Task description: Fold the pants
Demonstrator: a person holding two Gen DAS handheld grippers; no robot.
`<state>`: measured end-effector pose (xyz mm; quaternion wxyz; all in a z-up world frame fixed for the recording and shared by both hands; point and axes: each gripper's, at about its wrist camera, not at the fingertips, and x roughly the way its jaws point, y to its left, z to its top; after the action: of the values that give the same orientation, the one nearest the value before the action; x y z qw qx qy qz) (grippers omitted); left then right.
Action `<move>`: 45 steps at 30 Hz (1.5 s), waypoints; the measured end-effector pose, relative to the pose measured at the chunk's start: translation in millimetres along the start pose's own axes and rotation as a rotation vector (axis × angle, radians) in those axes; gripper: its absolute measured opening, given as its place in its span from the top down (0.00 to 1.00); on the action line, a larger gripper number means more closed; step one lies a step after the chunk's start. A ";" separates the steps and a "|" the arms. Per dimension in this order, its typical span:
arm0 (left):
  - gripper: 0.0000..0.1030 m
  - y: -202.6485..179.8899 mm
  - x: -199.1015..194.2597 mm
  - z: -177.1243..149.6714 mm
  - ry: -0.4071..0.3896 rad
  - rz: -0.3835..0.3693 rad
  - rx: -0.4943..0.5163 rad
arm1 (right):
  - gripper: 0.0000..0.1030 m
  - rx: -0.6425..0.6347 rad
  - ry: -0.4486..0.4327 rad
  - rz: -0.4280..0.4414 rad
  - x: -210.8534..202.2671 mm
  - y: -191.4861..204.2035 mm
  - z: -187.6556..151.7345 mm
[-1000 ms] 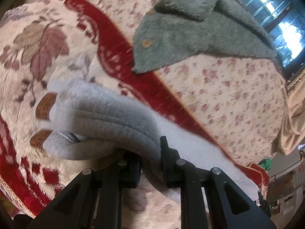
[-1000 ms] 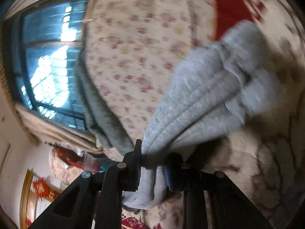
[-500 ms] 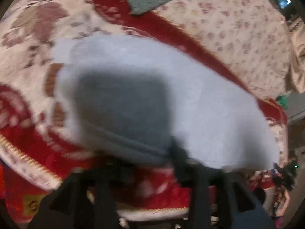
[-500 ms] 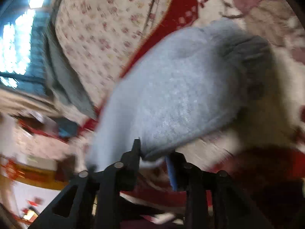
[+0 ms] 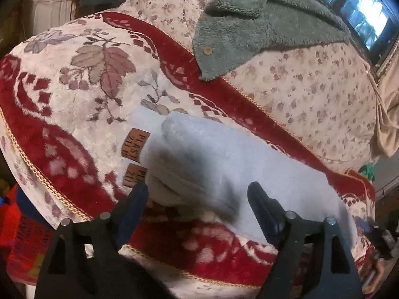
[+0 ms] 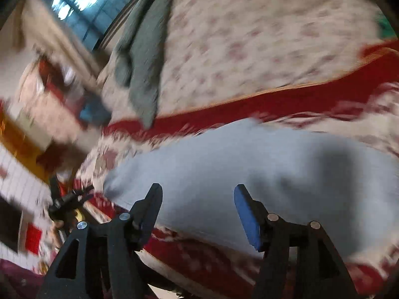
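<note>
The light grey pants [image 5: 224,164] lie folded on a red and cream flowered blanket [image 5: 82,94]; their ribbed end sits at the near left, beside two brown patches [image 5: 136,142]. My left gripper [image 5: 197,196] hovers just in front of that ribbed end with its jaws opening, and the cloth lies beyond the tips, not pressed by the pads. In the blurred right wrist view the same pants [image 6: 249,164] spread across the blanket [image 6: 286,102]. My right gripper [image 6: 197,196] is above their near edge, its jaws opening and the pads clear of the fabric.
A grey-green fleece jacket [image 5: 261,25] lies on a floral sheet [image 5: 311,94] behind the pants, seen also as a jacket [image 6: 142,49] in the right wrist view. A window [image 5: 361,12] is at the far side. The bed's front edge runs just below both grippers.
Both grippers were shut on the pants a second ago and have let go. The pants now lie flat on the blanket, and both grippers have drawn back toward the bed's front edge.
</note>
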<state>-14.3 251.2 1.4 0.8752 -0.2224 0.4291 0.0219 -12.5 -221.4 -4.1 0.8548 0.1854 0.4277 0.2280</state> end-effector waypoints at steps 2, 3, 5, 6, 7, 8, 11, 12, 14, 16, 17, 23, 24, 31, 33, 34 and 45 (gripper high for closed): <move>0.21 -8.6 2.3 -0.3 -0.029 -0.023 -0.008 | 0.37 -0.038 0.032 -0.029 42.7 12.4 7.6; 0.21 -12.9 5.6 0.2 -0.036 -0.039 -0.014 | 0.37 -0.054 0.050 -0.048 62.4 17.4 12.3; 0.21 -29.9 17.3 5.0 -0.037 -0.066 0.002 | 0.37 -0.125 0.076 -0.140 96.7 28.5 17.5; 0.21 -35.7 19.7 6.2 -0.042 -0.075 0.016 | 0.37 -0.154 0.081 -0.162 100.6 29.9 15.8; 0.20 -47.1 28.0 8.8 -0.059 -0.082 0.045 | 0.37 -0.173 0.073 -0.166 108.5 31.8 19.0; 0.16 -52.4 35.1 10.2 -0.066 -0.075 0.064 | 0.37 -0.172 0.062 -0.167 109.0 32.2 22.2; 0.15 -55.8 77.3 9.0 -0.012 0.056 0.097 | 0.37 -0.167 0.071 -0.248 124.5 9.3 25.6; 0.15 -48.9 97.6 3.4 0.055 0.102 0.084 | 0.37 -0.159 0.114 -0.312 138.5 -4.5 22.9; 0.16 -33.2 117.6 -9.3 0.119 0.107 0.059 | 0.37 -0.128 0.191 -0.321 161.3 -27.1 14.3; 0.16 -28.3 113.5 -18.2 0.065 0.078 0.092 | 0.37 -0.168 0.147 -0.304 152.4 -23.5 11.2; 0.16 -29.2 110.2 -19.5 0.061 0.072 0.113 | 0.37 -0.175 0.164 -0.325 151.4 -17.9 12.2; 0.16 -6.0 66.1 -12.1 0.064 -0.046 -0.011 | 0.31 -0.179 0.154 -0.038 138.1 39.2 3.6; 0.15 -1.2 61.3 -11.9 0.071 -0.067 -0.033 | 0.29 -0.175 0.156 -0.018 139.4 44.5 0.9; 0.10 49.8 34.5 -33.9 0.140 -0.086 -0.247 | 0.22 -0.335 0.188 0.078 162.5 110.5 -29.1; 0.09 57.5 34.3 -41.1 0.146 -0.088 -0.291 | 0.19 -0.427 0.191 0.073 169.5 133.9 -38.0; 0.09 60.0 34.6 -47.2 0.157 -0.095 -0.303 | 0.19 -0.459 0.193 0.064 173.0 141.2 -41.3; 0.09 79.5 41.9 -75.8 0.222 -0.045 -0.298 | 0.19 -0.597 0.160 0.004 183.1 169.3 -52.1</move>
<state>-62.3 285.4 -100.3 0.7801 -0.3604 0.5098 0.0411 2.9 25.4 -65.3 0.8346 -0.0919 0.4074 0.3592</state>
